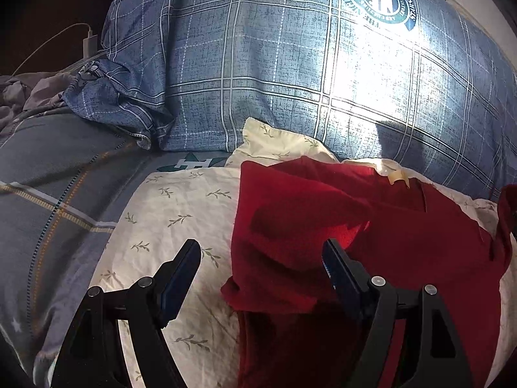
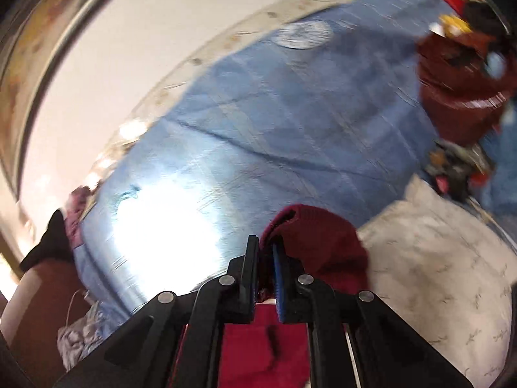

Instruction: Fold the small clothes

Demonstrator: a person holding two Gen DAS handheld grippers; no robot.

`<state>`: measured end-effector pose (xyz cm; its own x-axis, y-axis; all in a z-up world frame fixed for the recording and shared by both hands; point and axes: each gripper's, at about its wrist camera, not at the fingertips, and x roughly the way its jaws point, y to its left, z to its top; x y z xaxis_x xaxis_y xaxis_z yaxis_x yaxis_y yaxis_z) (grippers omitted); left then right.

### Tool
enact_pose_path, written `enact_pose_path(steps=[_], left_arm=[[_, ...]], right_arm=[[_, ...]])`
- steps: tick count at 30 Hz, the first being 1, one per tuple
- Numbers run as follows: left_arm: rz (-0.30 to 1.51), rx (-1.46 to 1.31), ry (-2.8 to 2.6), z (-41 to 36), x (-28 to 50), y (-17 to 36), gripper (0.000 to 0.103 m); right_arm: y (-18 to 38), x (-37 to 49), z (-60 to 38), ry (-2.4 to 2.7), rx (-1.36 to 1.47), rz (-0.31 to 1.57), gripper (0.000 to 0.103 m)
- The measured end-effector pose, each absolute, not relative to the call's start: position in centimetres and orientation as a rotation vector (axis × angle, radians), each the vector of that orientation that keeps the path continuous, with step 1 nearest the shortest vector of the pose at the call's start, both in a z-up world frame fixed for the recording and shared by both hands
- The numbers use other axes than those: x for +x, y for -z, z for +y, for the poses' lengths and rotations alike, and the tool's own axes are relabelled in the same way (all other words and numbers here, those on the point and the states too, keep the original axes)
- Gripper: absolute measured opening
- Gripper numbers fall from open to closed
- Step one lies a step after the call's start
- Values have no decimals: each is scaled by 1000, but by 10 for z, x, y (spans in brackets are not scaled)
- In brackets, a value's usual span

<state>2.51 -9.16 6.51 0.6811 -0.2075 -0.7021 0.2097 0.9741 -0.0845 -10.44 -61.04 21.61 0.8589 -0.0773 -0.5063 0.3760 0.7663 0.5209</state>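
A dark red garment [image 1: 323, 226] lies partly folded on a cream leaf-print cloth [image 1: 181, 210] on the bed. My left gripper [image 1: 261, 255] is open just above it, one finger over the cream cloth, the other over the red fabric, holding nothing. My right gripper [image 2: 266, 249] is shut on a bunched edge of the red garment [image 2: 316, 239] and holds it lifted above the bed. More red cloth hangs below its fingers. The right wrist view is motion-blurred.
A large blue plaid pillow [image 1: 290, 64] lies behind the garment. Rumpled blue and grey bedding [image 1: 64, 177] lies at left, with a white charger and cable [image 1: 89, 42]. In the right wrist view, a red pile [image 2: 462, 80] sits far right near a pale wall [image 2: 129, 48].
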Motion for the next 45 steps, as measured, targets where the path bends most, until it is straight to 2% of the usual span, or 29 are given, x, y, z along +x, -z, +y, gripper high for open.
enact_pose_path(steps=[5, 12, 17, 24, 27, 28, 29, 34, 38, 41, 45], left_arm=[[785, -11, 222, -84, 26, -69, 77], [769, -70, 204, -66, 29, -80, 77], [764, -108, 204, -53, 30, -83, 77], [772, -208, 211, -31, 40, -83, 77], [764, -204, 227, -34, 42, -83, 77], [763, -201, 238, -36, 42, -82, 77], [766, -199, 250, -38, 42, -81, 77], [779, -203, 310, -47, 42, -79, 77], [813, -204, 355, -60, 44, -74, 77], [856, -173, 398, -81, 47, -65, 77], [905, -104, 433, -113, 56, -51, 76]], right_arm=[[-236, -76, -568, 105, 558, 543, 7], [-219, -13, -478, -229, 497, 747, 7], [-174, 34, -409, -395, 431, 911, 7], [-73, 77, -340, -431, 417, 1126, 7], [-35, 85, -331, -428, 475, 1193, 18], [-28, 86, -330, -419, 497, 1218, 39], [-23, 83, -332, -409, 519, 1235, 52], [-72, 41, -362, -401, 467, 1118, 52], [-108, -11, -411, -219, 313, 986, 62], [-109, -49, -445, -93, 236, 978, 62], [-91, -82, -480, -2, 272, 1034, 62]])
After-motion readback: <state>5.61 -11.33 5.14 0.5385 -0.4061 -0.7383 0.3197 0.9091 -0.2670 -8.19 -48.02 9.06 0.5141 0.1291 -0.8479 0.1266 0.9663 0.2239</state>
